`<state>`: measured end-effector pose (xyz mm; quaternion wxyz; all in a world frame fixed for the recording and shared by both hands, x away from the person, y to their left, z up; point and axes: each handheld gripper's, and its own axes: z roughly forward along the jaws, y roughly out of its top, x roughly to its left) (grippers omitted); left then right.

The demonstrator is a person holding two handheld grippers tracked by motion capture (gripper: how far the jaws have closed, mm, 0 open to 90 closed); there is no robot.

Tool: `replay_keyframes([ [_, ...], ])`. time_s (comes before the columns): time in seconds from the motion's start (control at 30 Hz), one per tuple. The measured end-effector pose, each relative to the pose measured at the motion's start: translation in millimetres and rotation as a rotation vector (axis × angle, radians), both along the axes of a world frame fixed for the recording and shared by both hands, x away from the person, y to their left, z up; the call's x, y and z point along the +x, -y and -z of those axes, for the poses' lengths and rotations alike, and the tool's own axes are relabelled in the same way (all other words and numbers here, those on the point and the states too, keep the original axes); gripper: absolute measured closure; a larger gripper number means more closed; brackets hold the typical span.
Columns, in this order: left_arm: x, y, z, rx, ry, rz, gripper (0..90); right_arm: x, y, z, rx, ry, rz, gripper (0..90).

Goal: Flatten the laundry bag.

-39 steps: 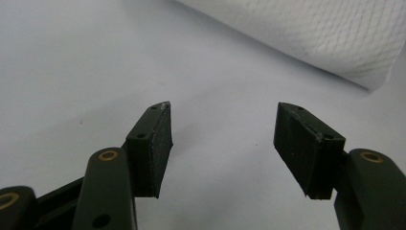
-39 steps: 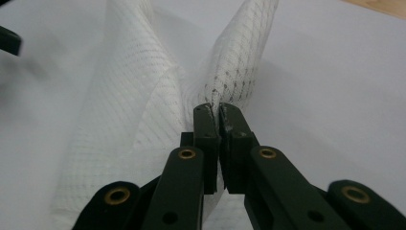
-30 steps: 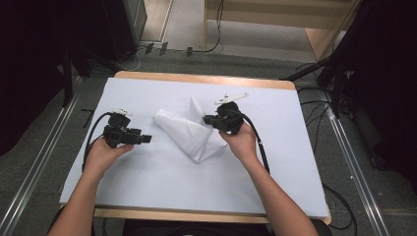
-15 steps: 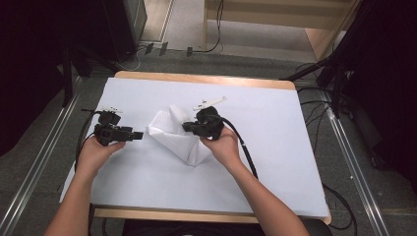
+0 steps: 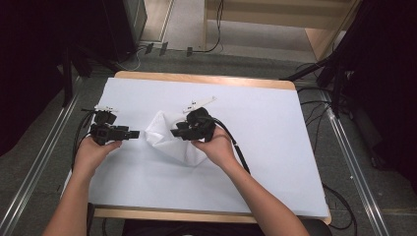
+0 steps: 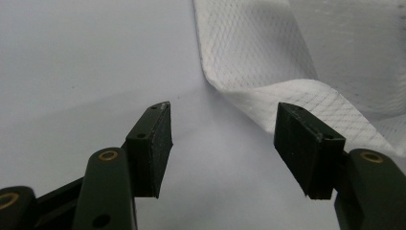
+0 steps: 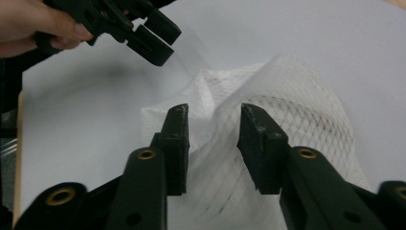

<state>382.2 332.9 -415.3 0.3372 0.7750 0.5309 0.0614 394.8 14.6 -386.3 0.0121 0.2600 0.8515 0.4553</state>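
I've got the white cloth (image 5: 172, 140) bunched in a loose heap near the middle of the table (image 5: 275, 147), a little left of centre, on the white sheet that covers the top. My right gripper (image 5: 176, 132) is over the heap, pointing left, its tips above the cloth's upper folds. In the right gripper view its jaws stand apart with a gap between the pads, and a raised fold of the mesh-patterned cloth (image 7: 268, 96) sits just past and between them; I can't tell whether the pads (image 7: 178, 139) touch the fabric, but they are not pinching it.

My left gripper (image 5: 135, 133) is at the left of the cloth, pointing right at it, tips just beside the heap's left edge. In the left gripper view its jaws are spread wide over bare white sheet, and the cloth's (image 6: 306, 72) folded edge lies just beyond the right pad (image 6: 306, 148), close but apart from it.

From the right gripper view I also see the left gripper (image 7: 153, 36) farther off, at the far left, above the sheet beside the cloth.
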Motion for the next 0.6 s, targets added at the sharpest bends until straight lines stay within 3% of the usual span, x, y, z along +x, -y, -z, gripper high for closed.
replay_keyframes([
  [0.17, -0.1, 0.5, -0.4, -0.002, 0.002, -0.001, 39.0, -0.3, 15.1, -11.2, 0.018, 0.009, 0.017, 61.7],
  [0.3, 0.9, 1.7, 0.6, 0.005, 0.0, 0.001, 39.2, 0.4, 32.4, -13.6, 0.017, 0.011, 0.044, 67.3],
  [0.43, 1.7, 3.2, 0.6, 0.011, 0.001, 0.008, 39.2, 1.7, 49.4, -6.9, 0.004, 0.001, 0.08, 78.7],
  [0.6, 2.7, 3.7, -0.7, 0.011, 0.002, 0.015, 39.2, 5.7, 62.4, 8.3, -0.005, -0.036, 0.12, 85.2],
])
